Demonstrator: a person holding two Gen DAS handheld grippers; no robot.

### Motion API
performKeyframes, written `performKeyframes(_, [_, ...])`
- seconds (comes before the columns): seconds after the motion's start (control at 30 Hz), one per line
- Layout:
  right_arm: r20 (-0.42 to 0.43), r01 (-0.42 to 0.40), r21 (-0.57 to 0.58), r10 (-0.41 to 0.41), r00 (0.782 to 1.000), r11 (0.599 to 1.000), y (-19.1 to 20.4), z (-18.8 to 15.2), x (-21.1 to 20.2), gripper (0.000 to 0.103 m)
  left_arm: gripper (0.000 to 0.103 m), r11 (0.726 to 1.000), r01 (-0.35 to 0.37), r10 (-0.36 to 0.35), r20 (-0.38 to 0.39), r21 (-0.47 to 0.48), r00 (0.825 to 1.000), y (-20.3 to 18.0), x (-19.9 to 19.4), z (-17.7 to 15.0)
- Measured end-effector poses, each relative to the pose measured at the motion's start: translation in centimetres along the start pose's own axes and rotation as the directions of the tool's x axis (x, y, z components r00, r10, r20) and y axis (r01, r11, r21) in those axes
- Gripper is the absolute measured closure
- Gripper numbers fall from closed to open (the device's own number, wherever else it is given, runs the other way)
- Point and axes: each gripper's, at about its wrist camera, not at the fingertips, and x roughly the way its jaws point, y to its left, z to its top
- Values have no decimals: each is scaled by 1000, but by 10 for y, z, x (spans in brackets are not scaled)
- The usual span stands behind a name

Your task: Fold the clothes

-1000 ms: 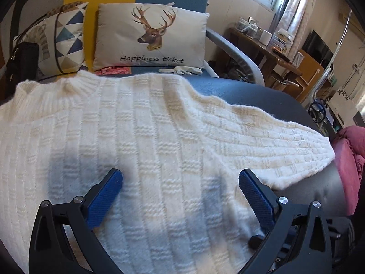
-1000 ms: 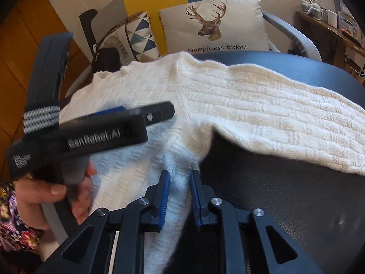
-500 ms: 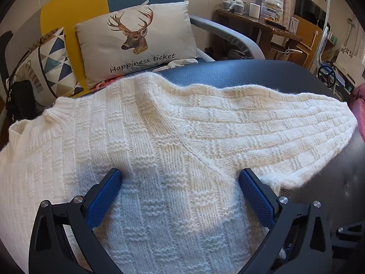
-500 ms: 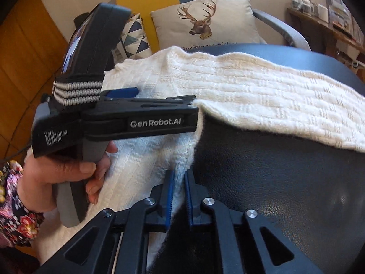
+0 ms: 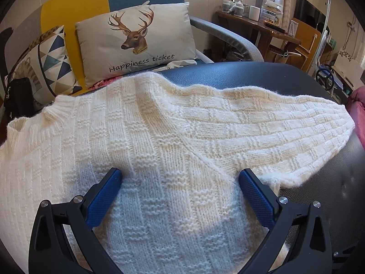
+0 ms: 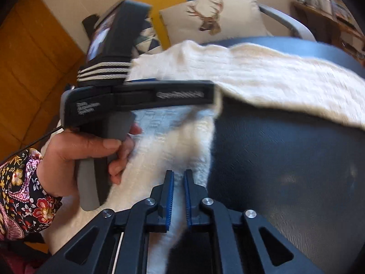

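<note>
A cream knitted sweater [image 5: 146, 150] lies spread on a dark leather table [image 5: 251, 75], its right sleeve [image 5: 273, 127] stretched out to the right. My left gripper [image 5: 180, 182] is open wide, its blue pads resting on the sweater near the armpit. In the right wrist view the sweater [image 6: 262, 80] shows again, with the left gripper body [image 6: 136, 100] held in a hand above it. My right gripper [image 6: 179, 182] is shut on the sweater's side edge [image 6: 180, 150] at the table's near side.
A sofa behind the table holds a deer cushion [image 5: 136, 43] and a triangle-patterned cushion [image 5: 48, 64]. A wooden desk [image 5: 257, 27] with jars stands at the back right. Pink cloth [image 5: 358, 105] lies at the far right edge.
The left gripper has moved forward and down onto the sweater, toward the armpit. The right gripper has stayed shut on the side edge and shifted a little.
</note>
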Motion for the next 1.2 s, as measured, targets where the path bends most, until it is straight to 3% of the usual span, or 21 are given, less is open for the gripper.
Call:
performKeyframes(0.13, [20,-23,68,21,1000,997,-5,-9,-6,99,0,1000,-4,4,-2,3,1000,-2,0,2])
performKeyframes(0.23, [70,-70,87,64,995,994,2,-14,-28,90,0,1000,-5,5,-20,10,1000,-3,-3,6])
performKeyframes(0.33, [79,-69,16,68,995,997,23,-24,-49,89,0,999,44,-44,-12,-33,999,2,-17,6])
performKeyframes(0.47, [9,-78,-53,79,997,995,37,-45,-57,90,0,988,116,-116,4,-98,993,5,-44,-6])
performKeyframes(0.67, [-72,-48,-79,42,997,996,42,-75,-47,89,0,1000,24,-24,3,-4,1000,-16,-56,-44])
performKeyframes(0.77, [-54,-49,-44,47,997,998,32,-87,-48,92,0,1000,-23,23,-9,18,1000,-25,-48,-59])
performKeyframes(0.9, [-55,-63,32,65,996,997,21,-97,-52,95,0,1000,-19,19,-22,-6,1000,-21,-43,-59])
performKeyframes(1.2, [-22,-63,82,65,998,995,17,-106,-55,97,0,999,-32,32,-11,5,999,-23,-46,-61])
